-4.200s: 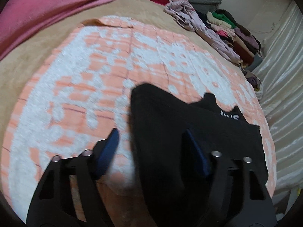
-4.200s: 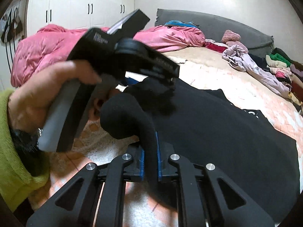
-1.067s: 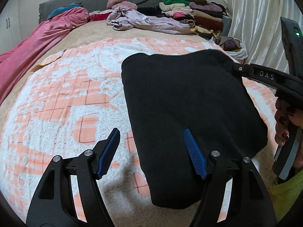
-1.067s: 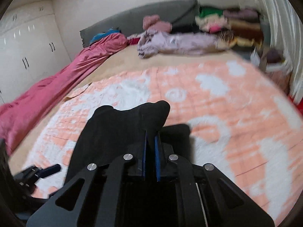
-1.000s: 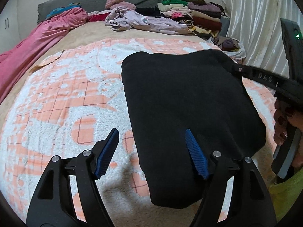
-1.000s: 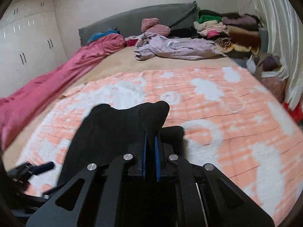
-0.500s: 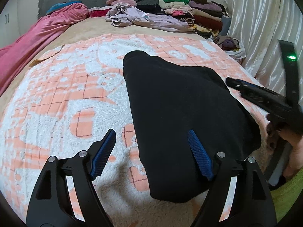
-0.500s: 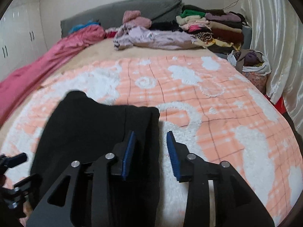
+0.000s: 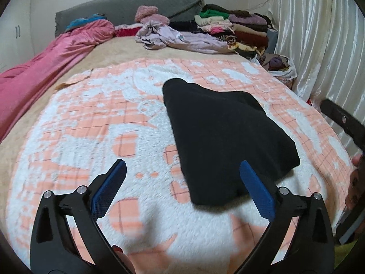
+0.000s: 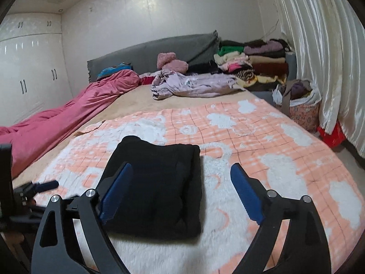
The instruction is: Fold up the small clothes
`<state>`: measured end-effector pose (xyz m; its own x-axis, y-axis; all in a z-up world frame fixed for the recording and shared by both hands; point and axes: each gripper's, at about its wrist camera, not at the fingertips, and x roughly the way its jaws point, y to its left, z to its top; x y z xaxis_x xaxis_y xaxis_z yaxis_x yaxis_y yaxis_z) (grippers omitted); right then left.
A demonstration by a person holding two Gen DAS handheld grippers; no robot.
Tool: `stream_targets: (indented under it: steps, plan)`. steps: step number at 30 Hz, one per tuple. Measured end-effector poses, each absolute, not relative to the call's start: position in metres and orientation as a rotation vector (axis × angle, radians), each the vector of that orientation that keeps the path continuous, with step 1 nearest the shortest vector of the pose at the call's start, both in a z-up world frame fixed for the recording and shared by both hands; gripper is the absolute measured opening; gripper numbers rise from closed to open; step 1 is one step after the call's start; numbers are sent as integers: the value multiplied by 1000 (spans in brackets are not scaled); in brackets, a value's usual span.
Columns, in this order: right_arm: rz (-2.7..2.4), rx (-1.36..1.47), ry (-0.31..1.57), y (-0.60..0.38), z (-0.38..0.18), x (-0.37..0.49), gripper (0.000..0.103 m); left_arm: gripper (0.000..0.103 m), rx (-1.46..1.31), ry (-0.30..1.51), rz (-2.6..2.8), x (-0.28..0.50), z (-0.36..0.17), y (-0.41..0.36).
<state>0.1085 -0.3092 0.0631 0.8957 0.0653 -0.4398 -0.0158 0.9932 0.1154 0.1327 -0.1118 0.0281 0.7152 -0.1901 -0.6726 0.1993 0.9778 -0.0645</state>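
Observation:
A black garment (image 9: 223, 134) lies folded flat on the orange-and-white blanket (image 9: 95, 123); it also shows in the right wrist view (image 10: 157, 182). My left gripper (image 9: 182, 182) is open and empty, held above the blanket just in front of the garment's near edge. My right gripper (image 10: 181, 187) is open and empty, hovering over the garment's right side. The right gripper's body shows at the right edge of the left wrist view (image 9: 342, 123). The left gripper shows at the left edge of the right wrist view (image 10: 34, 188).
A pink duvet (image 10: 63, 116) lies along the bed's left side. A lilac garment (image 10: 194, 84) and a stack of folded clothes (image 10: 253, 61) sit at the grey headboard (image 10: 159, 48). A basket of clothes (image 10: 301, 105) stands by the white curtain (image 10: 330, 57).
My right gripper has let go of the black garment and opened wide. Both grippers have pulled back from it, and the garment now lies folded on the blanket.

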Motion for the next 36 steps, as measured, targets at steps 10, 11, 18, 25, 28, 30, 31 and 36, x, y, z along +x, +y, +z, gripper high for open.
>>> stream_targets:
  steps: [10, 11, 18, 25, 28, 30, 31, 36]
  plan:
    - [37, 3, 488, -280, 43, 50, 99, 93, 14, 712, -182, 89, 25, -94]
    - [41, -3, 502, -278, 39, 46, 99, 93, 10, 717, -181, 86, 22, -93]
    - [41, -13, 585, -265, 12, 25, 99, 93, 2, 766, -182, 64, 0, -87]
    - [13, -1, 656, -266, -11, 25, 99, 93, -38, 805, -183, 50, -21, -78]
    - [10, -4, 660, -266, -12, 26, 99, 93, -54, 812, -176, 50, -23, -75]
    - [13, -7, 659, -266, -12, 26, 99, 93, -61, 809, -173, 50, -21, -73]
    - [13, -8, 659, -266, -12, 26, 99, 93, -62, 805, -172, 49, -20, -73]
    - [17, -5, 662, -266, -12, 27, 99, 93, -60, 804, -159, 49, -19, -71]
